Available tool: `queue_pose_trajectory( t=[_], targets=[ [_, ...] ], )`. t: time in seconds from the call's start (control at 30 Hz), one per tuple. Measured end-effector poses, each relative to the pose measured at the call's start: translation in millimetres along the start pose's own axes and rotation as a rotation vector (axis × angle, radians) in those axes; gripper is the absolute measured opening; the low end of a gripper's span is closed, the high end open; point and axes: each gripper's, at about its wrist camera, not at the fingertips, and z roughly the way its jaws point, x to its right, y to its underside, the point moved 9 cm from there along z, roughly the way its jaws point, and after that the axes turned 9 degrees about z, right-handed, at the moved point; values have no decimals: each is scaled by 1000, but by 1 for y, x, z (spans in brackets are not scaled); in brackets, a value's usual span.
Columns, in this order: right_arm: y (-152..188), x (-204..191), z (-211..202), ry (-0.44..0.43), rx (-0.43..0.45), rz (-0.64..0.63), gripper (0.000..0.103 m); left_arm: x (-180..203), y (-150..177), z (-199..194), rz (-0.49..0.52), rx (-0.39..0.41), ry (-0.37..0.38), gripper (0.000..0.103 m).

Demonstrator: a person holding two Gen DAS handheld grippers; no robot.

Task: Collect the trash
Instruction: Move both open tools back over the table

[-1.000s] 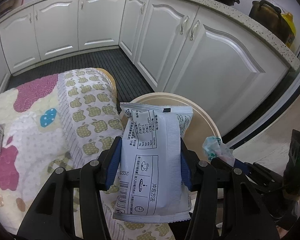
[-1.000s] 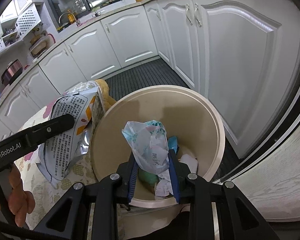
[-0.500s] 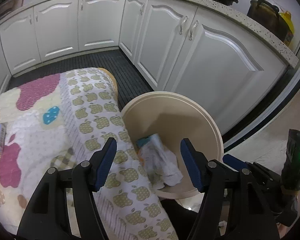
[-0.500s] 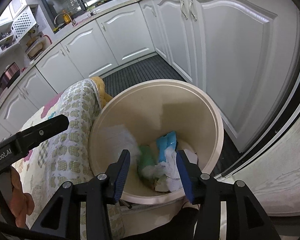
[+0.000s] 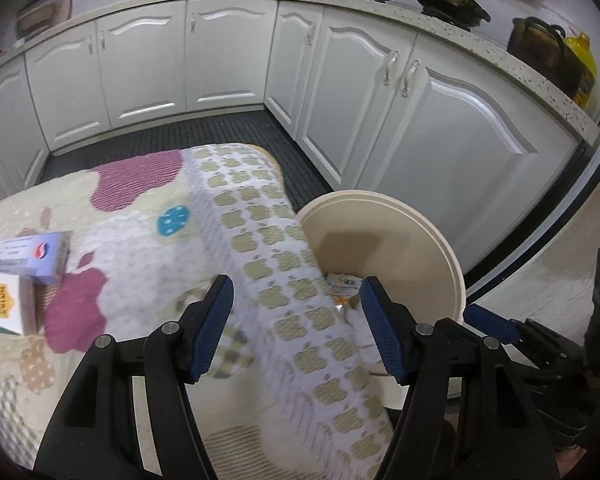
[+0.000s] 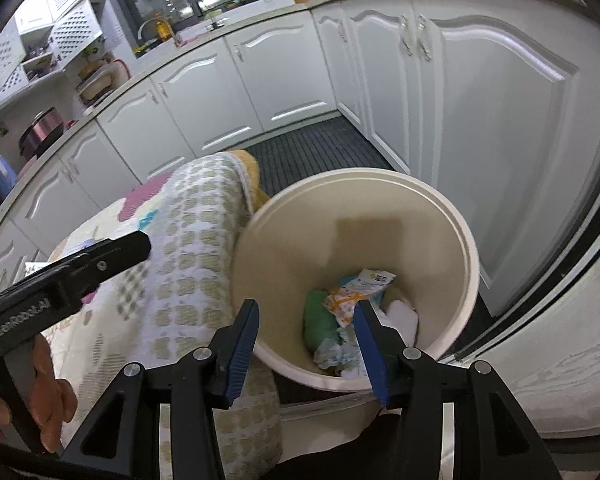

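Note:
A cream round bin (image 6: pixel 470 248) stands on the floor beside the table's right edge; it also shows in the left wrist view (image 5: pixel 448 256). Inside lie crumpled wrappers (image 6: pixel 360 288), a green packet (image 6: pixel 318 316) and white tissue (image 6: pixel 402 316). A wrapper corner (image 5: pixel 342 282) shows in the left wrist view. My left gripper (image 5: pixel 296 320) is open and empty over the table edge. My right gripper (image 6: pixel 306 332) is open and empty over the bin's near rim. Two small boxes (image 5: pixel 32 256) (image 5: pixel 4 302) lie on the table at the left.
The table wears a patterned cloth (image 5: pixel 148 248) with apple prints. White kitchen cabinets (image 5: pixel 400 120) run behind and to the right of the bin. A dark floor mat (image 5: pixel 172 136) lies in front of them. The left gripper's arm (image 6: pixel 68 268) crosses the right wrist view.
Both grippers opened and dropped their loads: the white packet and the crumpled wrapper fell into the bin. The left gripper has since swung left over the table.

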Motion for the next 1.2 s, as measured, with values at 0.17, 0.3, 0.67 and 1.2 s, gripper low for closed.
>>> queue_pose_trajectory(
  t=[0.17,0.3,0.67,1.2],
  targets=[
    [3,-27,-3,-34,0,-46,47,-25,8,-14,-33,5,-25,65],
    [5,-51,-1,-54,-3,-81,48,-49,15,-26,-61,3,-52,65],
    [24,-108,13,-116,-53,-167,48,-177,16,-84,-155,30,-237,67],
    [46,-153,24,-147,-95,-245,55,-288,94,-89,-359,-104,-271,67]
  ],
)
